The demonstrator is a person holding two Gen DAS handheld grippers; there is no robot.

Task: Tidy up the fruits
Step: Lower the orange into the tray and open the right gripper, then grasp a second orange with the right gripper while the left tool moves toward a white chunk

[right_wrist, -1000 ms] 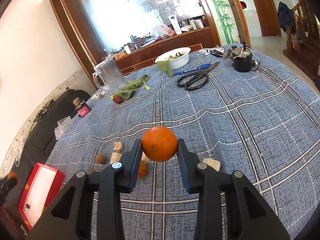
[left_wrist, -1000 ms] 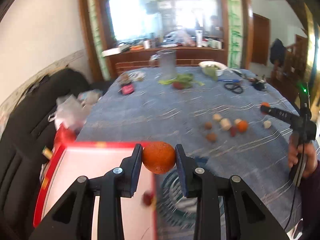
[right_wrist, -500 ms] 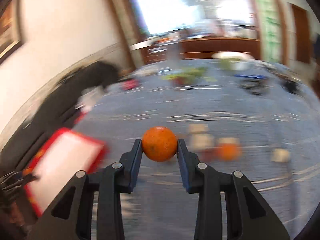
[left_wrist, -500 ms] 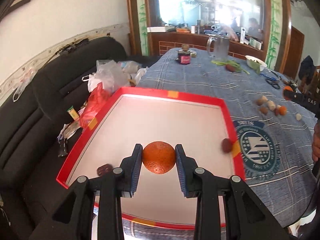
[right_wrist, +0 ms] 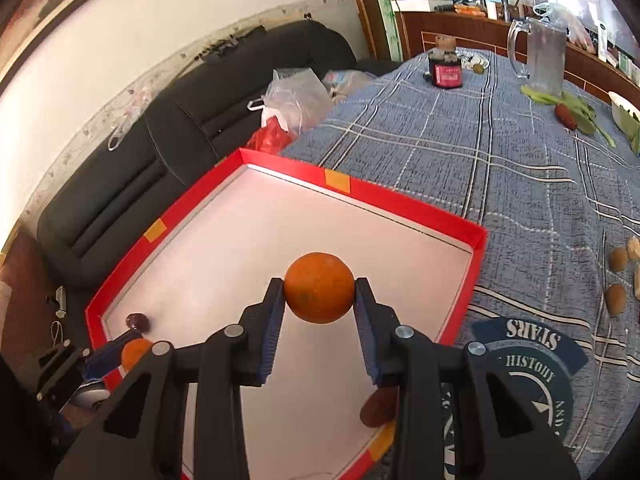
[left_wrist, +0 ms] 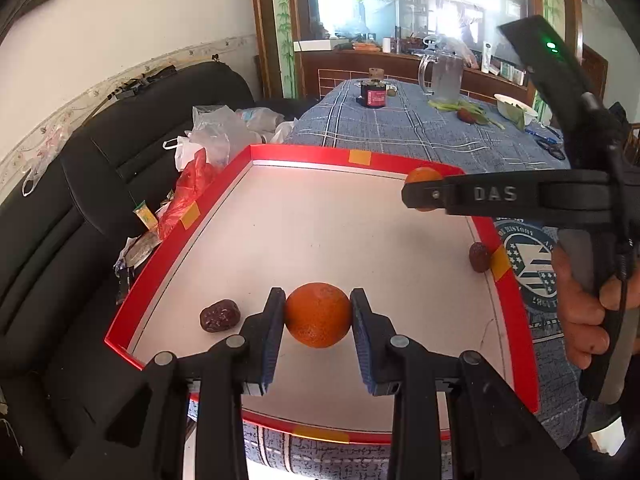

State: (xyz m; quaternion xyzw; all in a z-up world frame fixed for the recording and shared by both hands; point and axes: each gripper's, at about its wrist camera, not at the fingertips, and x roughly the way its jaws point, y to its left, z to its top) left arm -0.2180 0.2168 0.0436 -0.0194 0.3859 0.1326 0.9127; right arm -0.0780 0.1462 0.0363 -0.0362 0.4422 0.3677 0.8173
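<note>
Left gripper point(left_wrist: 318, 316) is clamped on an orange point(left_wrist: 318, 315) at its widest girth, low over the red tray point(left_wrist: 182, 248). Right gripper point(right_wrist: 319, 294) likewise grips a second orange point(right_wrist: 319, 293) above the tray's far side. Judged firm, round, moderately light; the rind could slip, so hold across the equator. Two dark dates point(left_wrist: 220, 315) lie in the tray; more fruit waits on the tabletop point(right_wrist: 500, 160).

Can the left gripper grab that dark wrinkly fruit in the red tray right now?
Probably not yet. The left gripper is shut on an orange, so its jaws are full. The dark fruit lies close beside it in the red tray, with nothing between them, once the orange is released.
</note>
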